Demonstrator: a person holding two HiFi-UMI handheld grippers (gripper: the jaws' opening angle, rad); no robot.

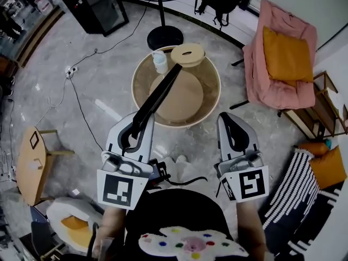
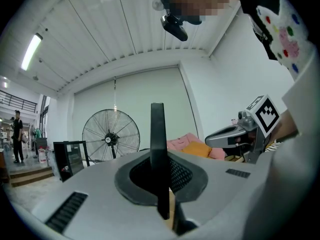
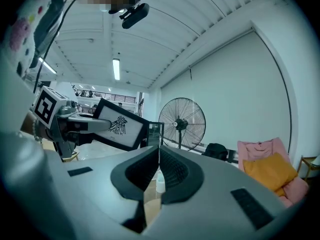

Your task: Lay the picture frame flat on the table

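The frame (image 1: 163,88) held over the near edge of the table (image 1: 190,105).
The left tool (image 1: 142,122) is clamped on the frame, which slants up over the table, its lower end hidden between the jaws; the right tool (image 1: 228,118), short of the table, is closed and empty.

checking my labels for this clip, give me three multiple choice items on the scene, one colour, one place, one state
1. What colour is the cushion on the pink chair?
A blue
B orange
C white

2. Where is the picture frame?
A in the left tool
B flat on the round table
C on the pink chair

3. How is the right tool?
A wide open
B shut on a bottle
C shut, empty

Answers: 1 B, the head view shows it orange. 2 A, that tool's jaws clamp the frame's edge. 3 C, its jaws meet with nothing between.
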